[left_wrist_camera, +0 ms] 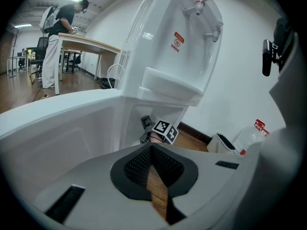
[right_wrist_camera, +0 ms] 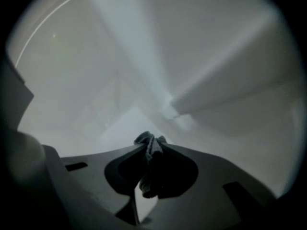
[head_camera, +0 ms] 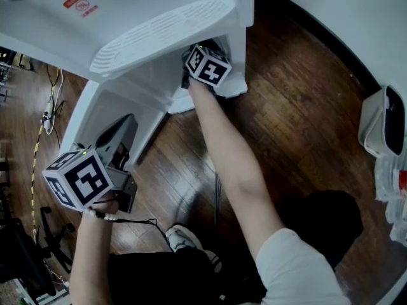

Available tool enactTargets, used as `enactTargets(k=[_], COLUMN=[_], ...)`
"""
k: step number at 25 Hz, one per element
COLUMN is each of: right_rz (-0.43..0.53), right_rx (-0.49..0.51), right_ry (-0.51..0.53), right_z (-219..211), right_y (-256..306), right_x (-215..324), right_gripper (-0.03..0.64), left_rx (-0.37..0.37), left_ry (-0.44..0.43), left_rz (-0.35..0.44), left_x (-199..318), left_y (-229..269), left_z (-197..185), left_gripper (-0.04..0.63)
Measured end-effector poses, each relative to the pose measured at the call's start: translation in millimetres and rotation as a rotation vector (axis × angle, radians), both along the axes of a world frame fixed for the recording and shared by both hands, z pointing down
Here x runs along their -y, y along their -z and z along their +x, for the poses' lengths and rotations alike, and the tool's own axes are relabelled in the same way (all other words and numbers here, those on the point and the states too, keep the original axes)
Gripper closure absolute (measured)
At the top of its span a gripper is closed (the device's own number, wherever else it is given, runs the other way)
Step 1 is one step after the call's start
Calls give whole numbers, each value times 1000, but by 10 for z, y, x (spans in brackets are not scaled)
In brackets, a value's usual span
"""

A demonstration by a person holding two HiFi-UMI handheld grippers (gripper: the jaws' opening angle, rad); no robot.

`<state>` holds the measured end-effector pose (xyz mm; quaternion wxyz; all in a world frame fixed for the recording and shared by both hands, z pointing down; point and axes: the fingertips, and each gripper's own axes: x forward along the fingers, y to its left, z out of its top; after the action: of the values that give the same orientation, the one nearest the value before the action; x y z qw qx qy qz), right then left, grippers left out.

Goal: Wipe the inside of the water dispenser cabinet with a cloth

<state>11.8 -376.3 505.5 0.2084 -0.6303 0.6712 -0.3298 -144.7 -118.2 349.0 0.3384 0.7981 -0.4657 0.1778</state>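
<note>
Dim cabinet interior (right_wrist_camera: 216, 56), cloth (right_wrist_camera: 151, 146) half hidden

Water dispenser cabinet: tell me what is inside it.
The right gripper reaches in, jaws shut on a dark cloth, before bare white walls. The patch of wall behind the cloth is covered.

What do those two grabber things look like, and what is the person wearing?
The left gripper and right gripper are grey plastic with dark textured fingers, each carrying a white cube with black square markers. A thin black cable trails from the left one. The person wears a white short sleeve.
</note>
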Motion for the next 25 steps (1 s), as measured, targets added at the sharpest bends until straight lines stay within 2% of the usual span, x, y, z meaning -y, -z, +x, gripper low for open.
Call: enactTargets(k=[9,14,16,19,22,25], right_rz=[-175,-219,-202,-118,-38,28], right_rx=[41,51,55,57,121,132], right_ry=[-68,-116,-134,-165,-176,-193], right_z=[126,225,245,270,200,208], right_y=[-568,-635,-603,-440,-223,70], right_x=[-62,-86,-102,-149,-176,-183], right_gripper=[563,563,563,565,569,569], left_rx=[-14,-12,-12,-6,-6,-18], left_ry=[9,6,6,-3,-5,-6], left_rz=[-8,-12,-12,-7,-13,-7], left_x=[3,-1,-2,-4,-21,-24], left_y=[0,-23,-24,-5,-9,20], left_z=[-21,-13,-14,2,-16,-12], left_gripper=[598,598,598,598,598,598])
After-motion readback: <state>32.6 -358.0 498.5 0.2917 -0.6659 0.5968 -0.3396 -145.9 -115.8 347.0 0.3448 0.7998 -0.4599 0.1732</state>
